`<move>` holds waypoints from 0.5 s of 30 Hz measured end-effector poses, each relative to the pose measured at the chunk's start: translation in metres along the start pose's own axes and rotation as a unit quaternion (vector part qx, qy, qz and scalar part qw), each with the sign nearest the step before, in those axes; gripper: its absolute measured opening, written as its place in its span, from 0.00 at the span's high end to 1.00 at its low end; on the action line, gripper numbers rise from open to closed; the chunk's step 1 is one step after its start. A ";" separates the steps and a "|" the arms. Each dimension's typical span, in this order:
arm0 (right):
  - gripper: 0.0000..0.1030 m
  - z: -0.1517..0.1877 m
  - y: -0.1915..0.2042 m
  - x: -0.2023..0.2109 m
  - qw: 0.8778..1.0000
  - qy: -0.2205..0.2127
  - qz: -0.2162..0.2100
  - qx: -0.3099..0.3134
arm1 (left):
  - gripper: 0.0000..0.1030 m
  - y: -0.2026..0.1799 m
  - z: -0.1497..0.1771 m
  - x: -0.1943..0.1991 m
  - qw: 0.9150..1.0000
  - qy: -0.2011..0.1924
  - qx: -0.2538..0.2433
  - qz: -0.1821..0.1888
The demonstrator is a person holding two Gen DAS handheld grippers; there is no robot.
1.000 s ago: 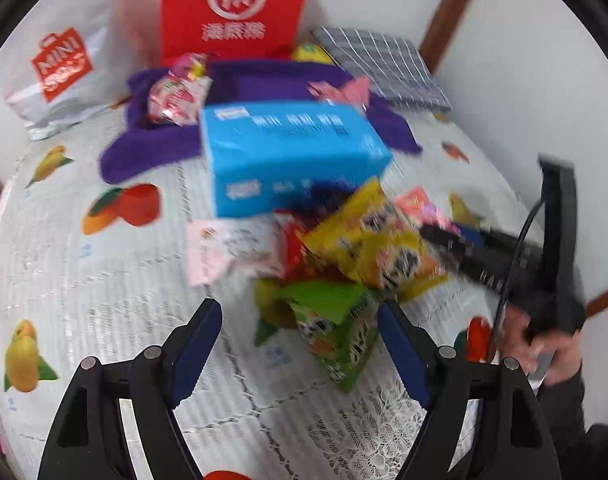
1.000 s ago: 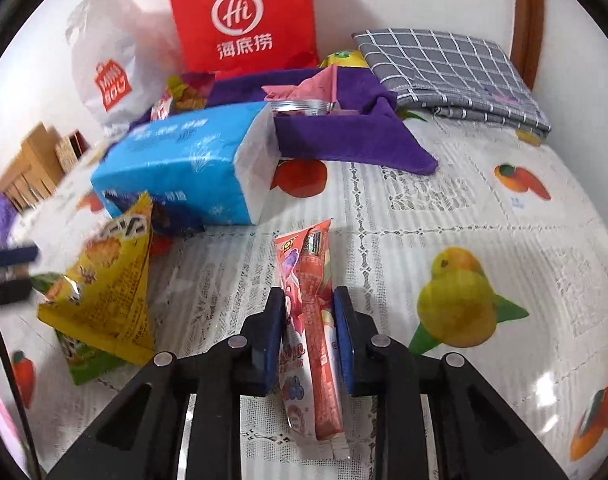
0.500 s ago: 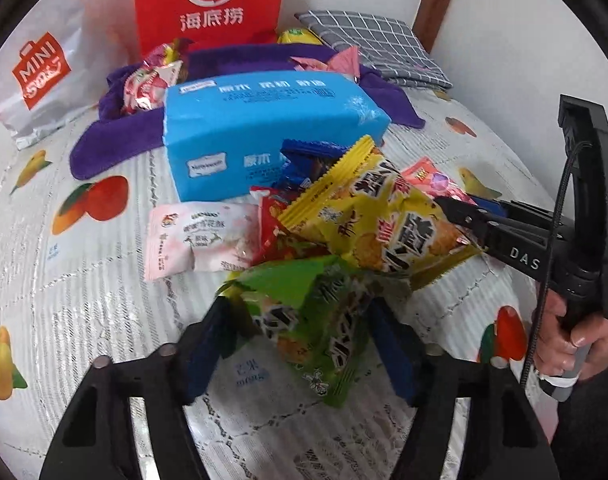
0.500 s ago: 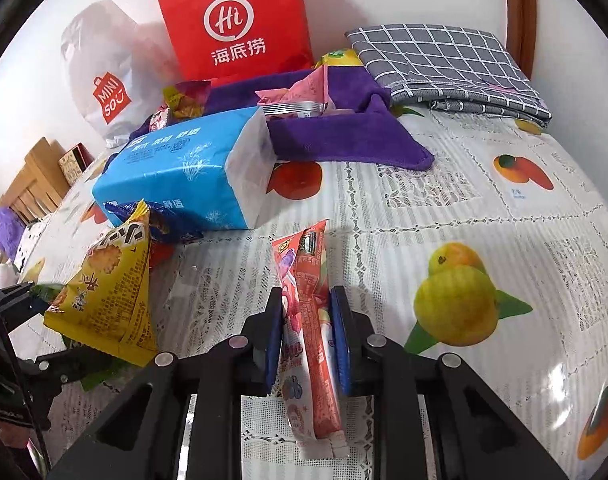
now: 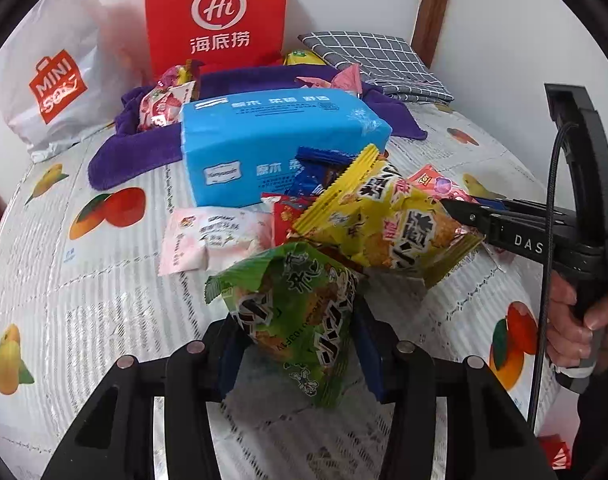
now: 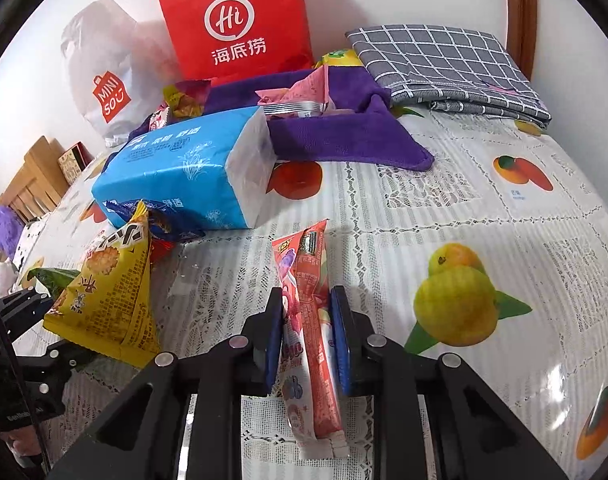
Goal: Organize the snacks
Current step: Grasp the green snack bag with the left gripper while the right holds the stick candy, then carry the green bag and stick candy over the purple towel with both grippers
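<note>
My left gripper (image 5: 296, 344) is shut on a green snack bag (image 5: 300, 316), held just above the tablecloth. Behind it lie a yellow snack bag (image 5: 387, 224), a pink-white packet (image 5: 212, 240), a small red packet (image 5: 284, 220) and a blue wrapper (image 5: 315, 172). My right gripper (image 6: 307, 336) is shut on a long red candy packet (image 6: 309, 316) lying on the cloth. In the right wrist view the yellow bag (image 6: 108, 292) sits left of that gripper. The right gripper also shows in the left wrist view (image 5: 463, 212), touching the yellow bag.
A blue tissue pack (image 5: 276, 148) lies mid-table. Behind it a purple cloth (image 5: 116, 156) holds several snack packets. A red Hi paper bag (image 5: 216, 16) and white Miniso bag (image 5: 56, 88) stand at the back. A grey checked cloth (image 6: 443, 64) lies far right.
My left gripper moved forward and closed on the green bag, lifting it slightly. My right gripper stayed shut on the red candy packet, barely moving.
</note>
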State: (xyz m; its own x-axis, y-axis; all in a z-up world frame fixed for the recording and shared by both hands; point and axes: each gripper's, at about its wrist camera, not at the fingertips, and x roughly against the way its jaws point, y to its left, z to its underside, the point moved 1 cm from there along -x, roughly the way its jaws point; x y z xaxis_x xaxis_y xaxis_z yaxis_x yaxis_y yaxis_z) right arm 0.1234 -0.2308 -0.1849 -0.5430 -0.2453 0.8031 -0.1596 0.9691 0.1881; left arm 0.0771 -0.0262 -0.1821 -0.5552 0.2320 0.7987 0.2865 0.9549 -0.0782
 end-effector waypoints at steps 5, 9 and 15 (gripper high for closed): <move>0.79 -0.001 -0.003 0.001 1.000 0.000 -0.007 -0.005 | 0.55 0.017 -0.002 0.018 0.999 -0.003 0.027 0.021; 0.79 -0.004 0.002 0.009 1.000 -0.002 0.020 0.001 | 0.55 0.037 -0.007 0.034 0.997 -0.013 0.058 0.044; 0.79 -0.025 0.008 0.035 1.000 -0.021 0.005 -0.008 | 0.55 0.053 -0.025 0.049 0.997 -0.027 0.064 0.036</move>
State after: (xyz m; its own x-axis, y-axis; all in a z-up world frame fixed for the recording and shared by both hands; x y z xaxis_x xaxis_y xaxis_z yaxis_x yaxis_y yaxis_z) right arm 0.1237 -0.2309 -0.1408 -0.5795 -0.2361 0.7800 -0.1408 0.9717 0.1896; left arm 0.0844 0.0307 -0.1322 -0.5784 0.3066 0.7559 0.2264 0.9506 -0.2123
